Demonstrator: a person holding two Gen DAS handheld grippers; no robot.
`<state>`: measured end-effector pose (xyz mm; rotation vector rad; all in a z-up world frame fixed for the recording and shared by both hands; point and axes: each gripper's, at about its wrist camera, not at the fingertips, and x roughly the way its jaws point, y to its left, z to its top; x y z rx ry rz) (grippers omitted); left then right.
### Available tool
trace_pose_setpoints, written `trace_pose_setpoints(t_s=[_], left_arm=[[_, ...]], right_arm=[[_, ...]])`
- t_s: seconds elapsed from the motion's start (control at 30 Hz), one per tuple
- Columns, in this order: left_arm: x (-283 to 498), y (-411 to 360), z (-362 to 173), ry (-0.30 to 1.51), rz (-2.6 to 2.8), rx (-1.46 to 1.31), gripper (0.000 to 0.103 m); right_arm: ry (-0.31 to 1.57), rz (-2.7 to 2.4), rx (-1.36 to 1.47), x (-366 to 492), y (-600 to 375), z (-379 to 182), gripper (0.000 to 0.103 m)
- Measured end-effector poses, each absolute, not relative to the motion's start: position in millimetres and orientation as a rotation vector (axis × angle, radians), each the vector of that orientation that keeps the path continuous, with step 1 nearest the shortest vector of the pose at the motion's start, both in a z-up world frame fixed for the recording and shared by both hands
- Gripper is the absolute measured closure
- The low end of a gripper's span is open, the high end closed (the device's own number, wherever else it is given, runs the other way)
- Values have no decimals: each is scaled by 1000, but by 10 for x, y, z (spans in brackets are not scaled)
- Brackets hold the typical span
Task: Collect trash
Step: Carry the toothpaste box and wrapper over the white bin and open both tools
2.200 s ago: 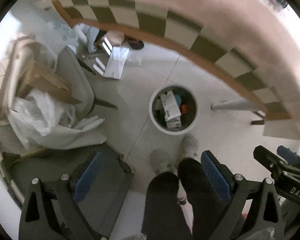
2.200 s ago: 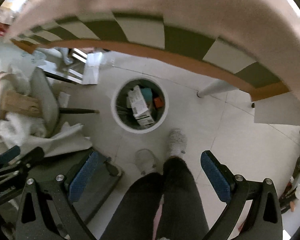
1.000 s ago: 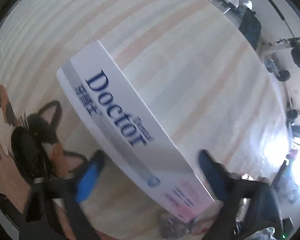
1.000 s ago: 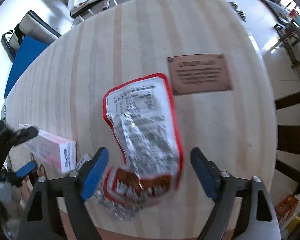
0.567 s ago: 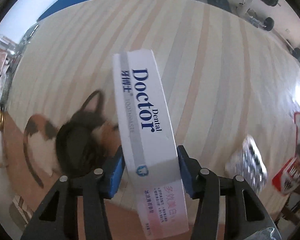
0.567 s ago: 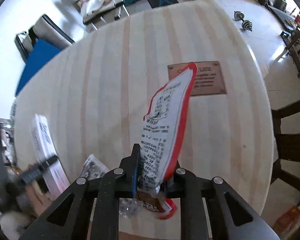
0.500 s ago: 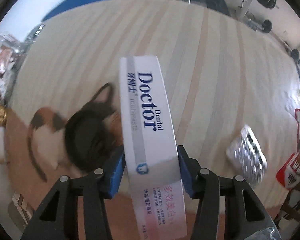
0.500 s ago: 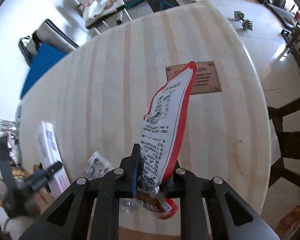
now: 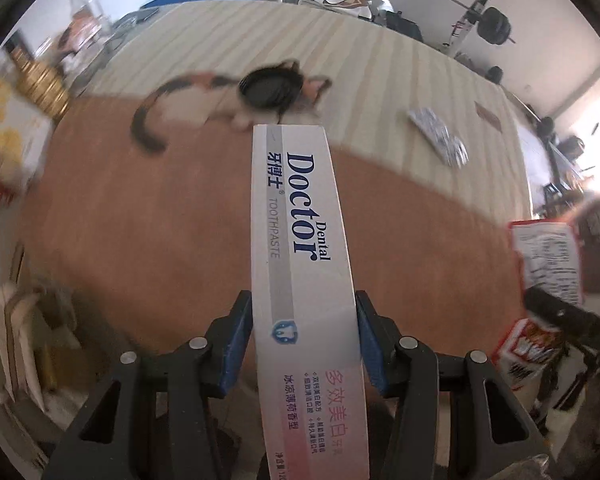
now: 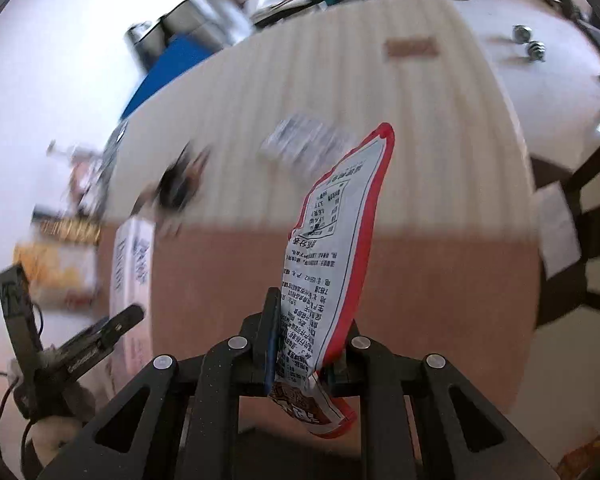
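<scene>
My left tongs (image 9: pixel 302 350) clamped the box (image 9: pixel 300 248), my right tongs (image 10: pixel 306 350) the wrapper (image 10: pixel 332 256); beyond both, a foil pack (image 9: pixel 438 136) remained uncollected.

I'm looking into a lived-in home room doubling as a gym: a big striped wooden table (image 9: pixel 380 80) fills the view, a barbell on its rack (image 9: pixel 492 24) stands at 1 o'clock, dumbbells (image 10: pixel 532 46) lie on the pale floor at 2 o'clock, and a blue mat (image 10: pixel 168 68) leans at 11 o'clock
</scene>
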<state>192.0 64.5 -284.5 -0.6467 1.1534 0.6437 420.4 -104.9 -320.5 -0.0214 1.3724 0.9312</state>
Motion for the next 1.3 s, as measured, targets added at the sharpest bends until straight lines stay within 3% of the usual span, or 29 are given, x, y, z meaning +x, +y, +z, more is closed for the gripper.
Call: trace_pose_setpoints(t_s=[0.2, 0.43, 0.7, 0.83, 0.97, 1.0, 1.03, 1.07, 1.1, 1.13, 1.17, 1.23, 1.3], left_arm=[[977, 106, -3187, 1211, 634, -715, 57], [415, -67, -4658, 1333, 639, -913, 57], [459, 156, -6564, 1362, 645, -1053, 57], [480, 203, -7228, 1384, 636, -1078, 57], [476, 204, -7593, 1395, 613, -1115, 56], [480, 205, -7655, 1402, 615, -1105, 52], [477, 207, -7692, 1414, 623, -1092, 37], [465, 209, -7696, 1415, 631, -1090, 26], [453, 213, -7679, 1413, 633, -1092, 8], [438, 215, -7656, 1412, 639, -1089, 3], [409, 211, -7605, 1414, 648, -1078, 3], [405, 209, -7563, 1435, 673, -1038, 3], [350, 167, -7429, 1448, 709, -964, 3]], right_arm=[[1435, 975, -71, 2762, -1481, -3609, 85], [1614, 907, -137, 1817, -1796, -4903, 85], [1648, 833, -231, 1516, -1573, -6802, 85], [1656, 806, -282, 1590, -1324, -7694, 85], [1649, 819, -322, 1742, -1067, -8179, 84], [1646, 826, -337, 1756, -995, -8319, 84], [1639, 824, -345, 1789, -949, -8374, 83], [1638, 829, -356, 1786, -903, -8457, 80], [1651, 837, -360, 1811, -865, -8538, 79], [1664, 841, -367, 1827, -838, -8598, 73], [1665, 835, -375, 1868, -777, -8605, 67], [1657, 838, -387, 1863, -794, -8603, 32], [1647, 834, -406, 1806, -781, -8532, 14]])
